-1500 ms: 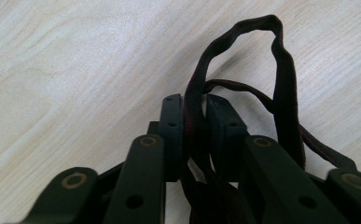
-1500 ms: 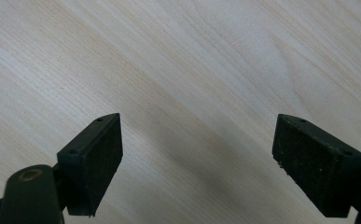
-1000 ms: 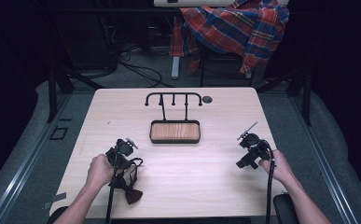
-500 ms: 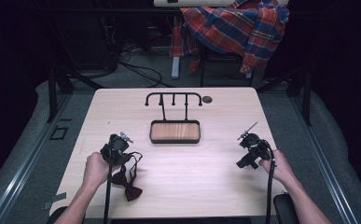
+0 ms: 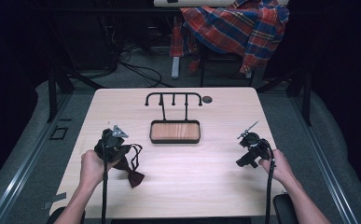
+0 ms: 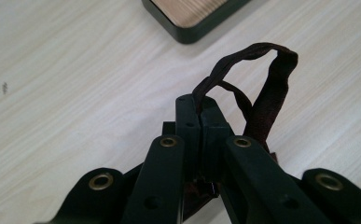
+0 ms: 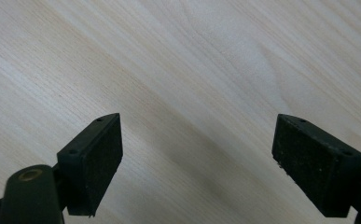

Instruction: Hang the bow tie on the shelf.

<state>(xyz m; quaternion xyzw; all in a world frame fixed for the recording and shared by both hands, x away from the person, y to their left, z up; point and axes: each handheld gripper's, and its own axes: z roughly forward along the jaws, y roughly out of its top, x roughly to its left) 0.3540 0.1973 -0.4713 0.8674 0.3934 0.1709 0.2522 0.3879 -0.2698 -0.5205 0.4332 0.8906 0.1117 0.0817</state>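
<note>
One dark maroon bow tie [image 5: 130, 170] near bench [image 5: 183, 186] left edge, thin strap [image 6: 243, 65] looped, pinched by left gripper [image 6: 200, 122] fingers; right gripper [image 7: 197, 154] fingers spread.

Black left claw [image 6: 200, 122] and right claw [image 7: 197, 163], brass rivets, trailing black cables.

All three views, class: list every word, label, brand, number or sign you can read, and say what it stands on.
None can be read.
The table, the wooden tray of the black rack, the bow tie, the plaid cloth and both grippers carry no legible print.
The small dark mark on the tabletop in the left gripper view is a speck, not text.
</note>
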